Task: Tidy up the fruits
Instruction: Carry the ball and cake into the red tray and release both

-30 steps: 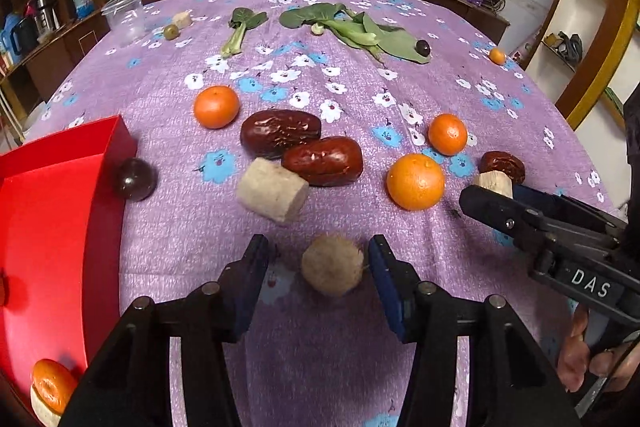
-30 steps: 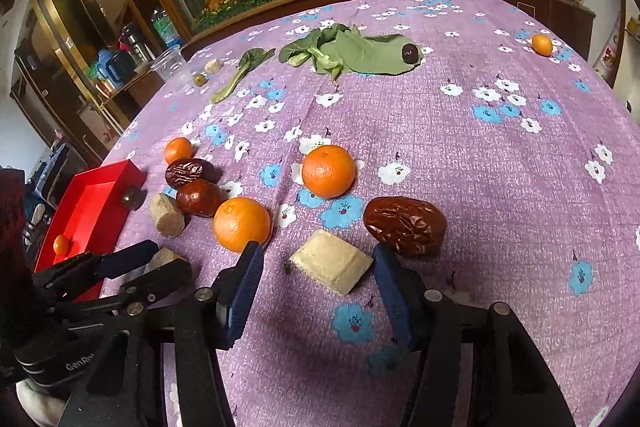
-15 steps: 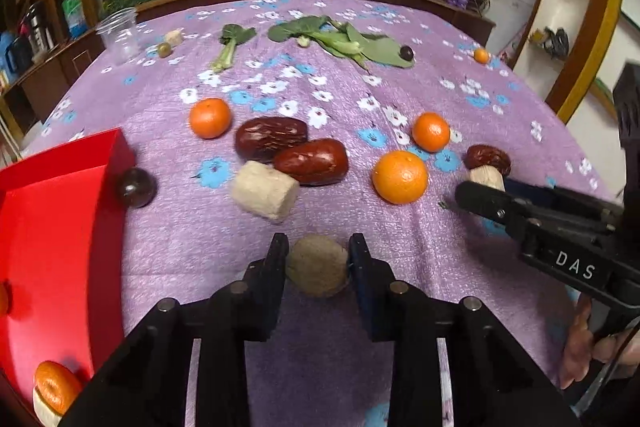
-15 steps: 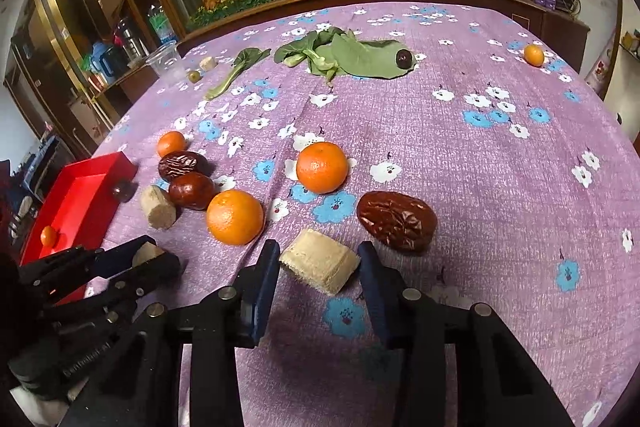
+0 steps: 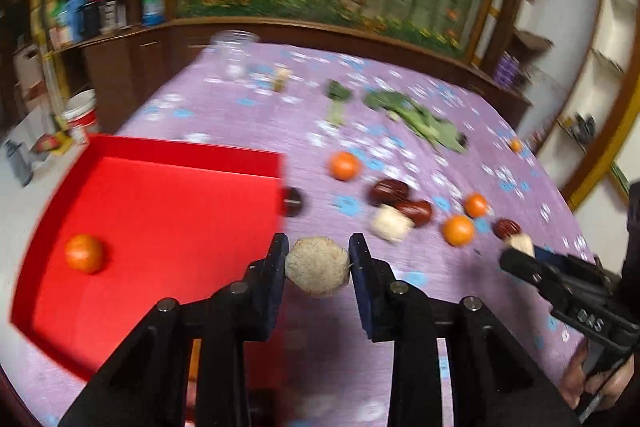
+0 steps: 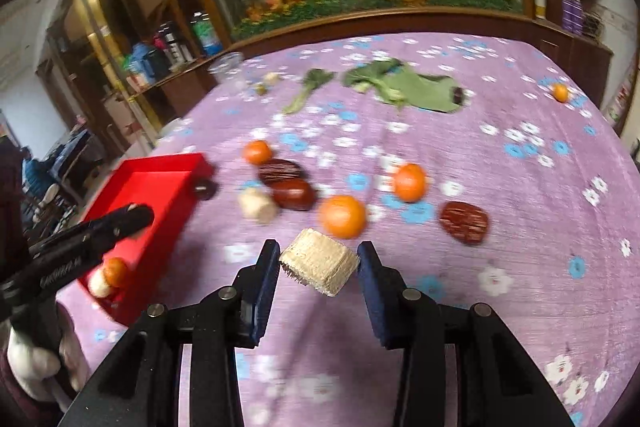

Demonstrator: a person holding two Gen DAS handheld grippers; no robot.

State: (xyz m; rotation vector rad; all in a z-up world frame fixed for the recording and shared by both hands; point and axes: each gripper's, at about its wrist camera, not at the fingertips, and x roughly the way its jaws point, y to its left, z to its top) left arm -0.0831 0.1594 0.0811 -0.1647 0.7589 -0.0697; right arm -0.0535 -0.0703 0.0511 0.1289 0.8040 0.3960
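- While my left gripper (image 5: 318,263) clamps the round tan ball (image 5: 318,265), the red tray (image 5: 160,215) lies just left of it, at the desk's left edge.
- Seen from the right, my right gripper (image 6: 319,265) pinches the pale block (image 6: 319,263), farther from that tray.

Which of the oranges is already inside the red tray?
The orange lying alone on the red tray's floor; the others sit on the purple cloth.
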